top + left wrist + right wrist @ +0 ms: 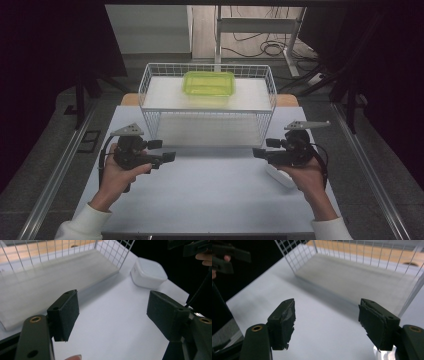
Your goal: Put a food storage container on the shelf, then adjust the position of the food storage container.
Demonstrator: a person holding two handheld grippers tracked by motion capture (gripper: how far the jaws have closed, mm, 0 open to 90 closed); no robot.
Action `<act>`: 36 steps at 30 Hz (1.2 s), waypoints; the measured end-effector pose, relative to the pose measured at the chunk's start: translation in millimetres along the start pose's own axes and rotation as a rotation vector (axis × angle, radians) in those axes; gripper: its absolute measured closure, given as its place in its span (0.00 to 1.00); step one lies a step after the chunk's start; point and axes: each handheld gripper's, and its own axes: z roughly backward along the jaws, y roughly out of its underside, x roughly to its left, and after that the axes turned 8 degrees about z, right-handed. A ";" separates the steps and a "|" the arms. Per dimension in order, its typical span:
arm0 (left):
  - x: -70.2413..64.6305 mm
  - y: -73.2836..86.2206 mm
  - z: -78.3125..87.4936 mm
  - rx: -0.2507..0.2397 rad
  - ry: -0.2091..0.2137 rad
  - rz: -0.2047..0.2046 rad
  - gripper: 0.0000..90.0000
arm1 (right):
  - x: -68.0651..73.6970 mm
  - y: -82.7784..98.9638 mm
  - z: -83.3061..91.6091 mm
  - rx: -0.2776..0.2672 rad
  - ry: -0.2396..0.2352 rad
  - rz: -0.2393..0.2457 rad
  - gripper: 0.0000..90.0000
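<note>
Fingers of the left gripper [169, 152] and right gripper [259, 149] are standing wide open, gripping nothing, pointing inward over the white worktop [210, 195]. A smooth, rounded white tub [148, 272] is lying under the right hand at the worktop's right edge. A wire basket [207, 120] holding a translucent green box [208, 83] is occupying the far edge.

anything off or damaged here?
The right hand-held gripper has chewed pads: torn, ragged edges on both. The left hand-held gripper's look clean. Green tub sits squarely in the basket; nothing spilled.
</note>
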 end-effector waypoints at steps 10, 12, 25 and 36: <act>8.4 31.6 -19.7 0.115 -0.028 0.007 0.30 | -2.9 33.7 -16.4 0.119 -0.010 -0.001 0.35; 11.1 35.7 -22.4 0.134 -0.040 0.008 0.30 | -5.0 39.8 -19.2 0.139 -0.004 0.000 0.35; 17.6 45.2 -29.5 0.172 -0.061 0.016 0.32 | -6.2 49.2 -29.0 0.185 0.018 0.011 0.37; 16.2 48.9 -36.7 0.196 -0.083 -0.010 0.31 | -11.2 49.7 -31.4 0.217 0.035 0.023 0.43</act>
